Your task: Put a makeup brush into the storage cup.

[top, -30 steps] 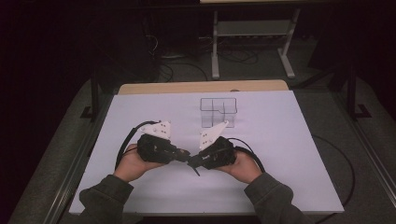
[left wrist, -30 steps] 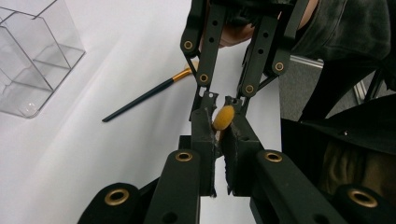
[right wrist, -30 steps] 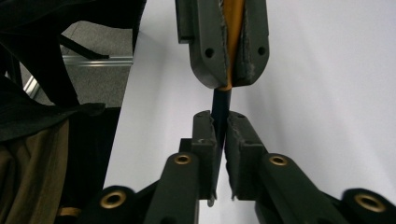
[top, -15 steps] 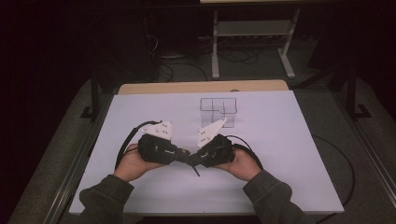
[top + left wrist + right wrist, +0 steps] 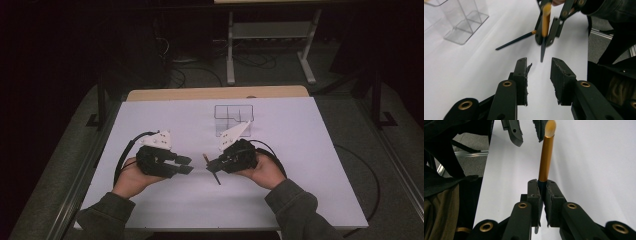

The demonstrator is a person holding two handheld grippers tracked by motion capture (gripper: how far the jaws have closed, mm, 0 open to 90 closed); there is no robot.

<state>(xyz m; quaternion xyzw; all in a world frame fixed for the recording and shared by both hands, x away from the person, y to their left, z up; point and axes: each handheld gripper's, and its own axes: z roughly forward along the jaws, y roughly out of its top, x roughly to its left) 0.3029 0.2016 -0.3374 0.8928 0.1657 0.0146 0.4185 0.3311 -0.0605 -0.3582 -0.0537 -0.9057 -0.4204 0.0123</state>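
A brush (image 5: 546,157) with a gold ferrule, a pale tip and a dark handle (image 5: 543,48) is clamped in my right gripper (image 5: 543,187), which is shut on it just below the ferrule. In the high view my right gripper (image 5: 212,167) points left with the brush (image 5: 216,178) tilted, handle end low. My left gripper (image 5: 186,165) faces it a short way off. Its jaws have just been opening, and my left gripper (image 5: 539,70) stands open with nothing between them. A second thin dark stick (image 5: 514,41) with a gold end lies on the table.
A clear plastic box (image 5: 234,117) with compartments stands behind the grippers on the white table (image 5: 300,165), also seen as the clear box (image 5: 461,22) at the upper left of the left gripper view. Cables trail from both grippers. Dark floor surrounds the table.
My left gripper has let go of the brush, opened and drawn back to the left, leaving a gap. The right gripper has stayed put, still holding the brush.
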